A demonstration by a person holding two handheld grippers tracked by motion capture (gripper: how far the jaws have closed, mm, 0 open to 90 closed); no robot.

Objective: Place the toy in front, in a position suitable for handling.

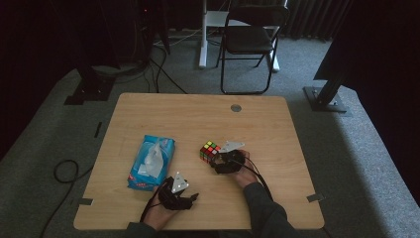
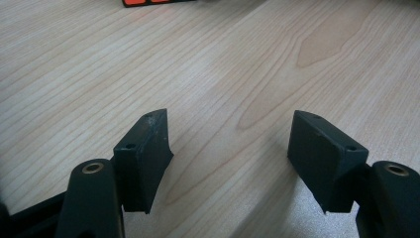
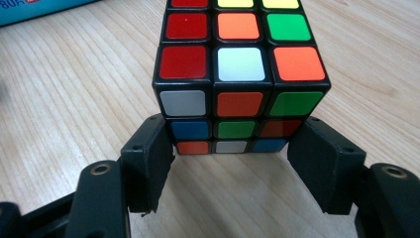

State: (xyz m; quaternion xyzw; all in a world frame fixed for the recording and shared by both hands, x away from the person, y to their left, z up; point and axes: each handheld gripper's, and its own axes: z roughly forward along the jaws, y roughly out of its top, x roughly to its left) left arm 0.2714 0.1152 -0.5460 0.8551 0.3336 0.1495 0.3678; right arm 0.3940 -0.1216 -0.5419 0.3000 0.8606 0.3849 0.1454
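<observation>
A scrambled Rubik's cube (image 1: 210, 150) stands on the wooden table (image 1: 267, 124), right of centre. My right gripper (image 1: 216, 158) comes at it from the near right. In the right gripper view the cube (image 3: 237, 64) looms close, and the two black jaws of the right gripper (image 3: 230, 144) press against the lower sides of its near end. My left gripper (image 1: 193, 198) rests near the table's front edge and points right. Its jaws stand wide apart over bare wood in the left gripper view (image 2: 230, 144), with an orange sliver of the cube (image 2: 148, 2) at the top edge.
A blue pack of wet wipes (image 1: 151, 162) lies left of the cube with a white sheet sticking out; its corner (image 3: 29, 10) appears in the right gripper view. A black folding chair (image 1: 250, 39) stands on the carpet beyond the table.
</observation>
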